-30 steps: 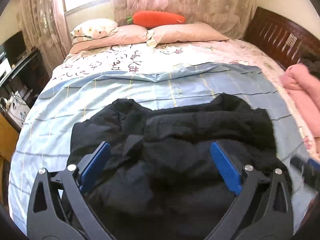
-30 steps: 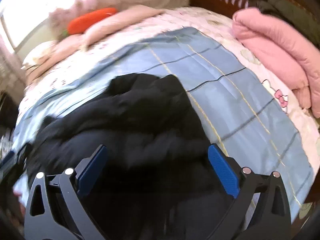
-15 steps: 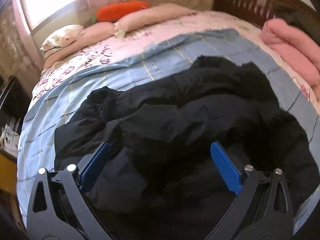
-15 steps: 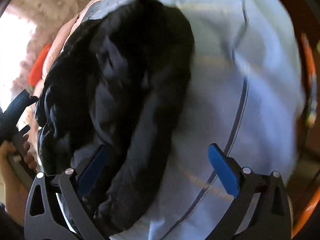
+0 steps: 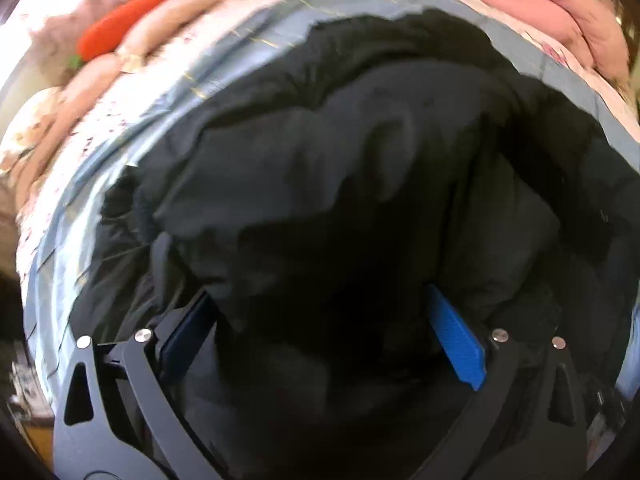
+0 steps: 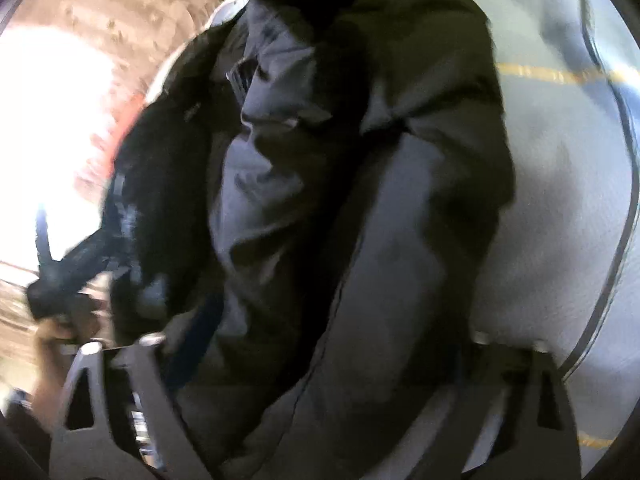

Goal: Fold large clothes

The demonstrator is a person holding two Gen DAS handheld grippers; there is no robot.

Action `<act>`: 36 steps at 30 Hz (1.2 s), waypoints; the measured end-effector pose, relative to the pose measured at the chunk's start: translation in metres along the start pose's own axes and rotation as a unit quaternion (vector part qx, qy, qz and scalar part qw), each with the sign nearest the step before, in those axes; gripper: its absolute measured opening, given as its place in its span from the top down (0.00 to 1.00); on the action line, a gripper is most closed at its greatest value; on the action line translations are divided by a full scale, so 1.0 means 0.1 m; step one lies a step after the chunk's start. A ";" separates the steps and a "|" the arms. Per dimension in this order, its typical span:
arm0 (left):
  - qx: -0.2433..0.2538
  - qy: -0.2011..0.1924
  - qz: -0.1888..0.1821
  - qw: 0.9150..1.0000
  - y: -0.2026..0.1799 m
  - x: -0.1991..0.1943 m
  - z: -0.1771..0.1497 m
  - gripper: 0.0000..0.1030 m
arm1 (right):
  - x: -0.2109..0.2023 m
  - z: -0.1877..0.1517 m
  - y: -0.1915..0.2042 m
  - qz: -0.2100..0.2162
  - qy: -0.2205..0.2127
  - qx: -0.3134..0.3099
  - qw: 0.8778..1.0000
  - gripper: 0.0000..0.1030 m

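Pressing down into the black padded jacket [image 5: 360, 184], which lies crumpled on the blue striped bedsheet [image 5: 256, 36]. My left gripper [image 5: 320, 320] points steeply down, its blue fingers [image 5: 456, 340] spread wide and sunk into the folds; fabric bulges between them, but the pads do not pinch it. My right gripper [image 6: 320, 344] sits at the jacket's edge, next to bare sheet [image 6: 560, 200]. Its fingers are closing with a thick fold of jacket [image 6: 320, 200] between them; blur and cloth hide the right finger, so firm contact is unclear. Far side of the bed: pink pillows [image 5: 168, 32], an orange carrot plush [image 5: 120, 20], a folded pink blanket [image 5: 540, 8]. My left hand [image 6: 52, 340] shows at the right camera's edge.
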State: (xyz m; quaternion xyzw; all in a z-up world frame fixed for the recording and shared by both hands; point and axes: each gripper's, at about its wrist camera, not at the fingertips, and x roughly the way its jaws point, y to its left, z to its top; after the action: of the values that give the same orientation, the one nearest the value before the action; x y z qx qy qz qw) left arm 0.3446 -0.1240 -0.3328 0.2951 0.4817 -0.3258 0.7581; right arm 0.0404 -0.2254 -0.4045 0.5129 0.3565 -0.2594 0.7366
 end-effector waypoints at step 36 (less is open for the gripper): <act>0.034 0.004 -0.043 0.998 0.62 0.33 0.18 0.02 | 0.66 1.12 3.21 -0.002 0.098 -0.391 0.915 0.91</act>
State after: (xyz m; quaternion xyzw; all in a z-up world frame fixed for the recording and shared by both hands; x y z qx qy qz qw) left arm 0.4128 -0.1066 -0.3487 0.3011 0.4855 -0.3736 0.7308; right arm 0.3496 -0.2227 -0.2490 0.2058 0.5010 -0.0494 0.8392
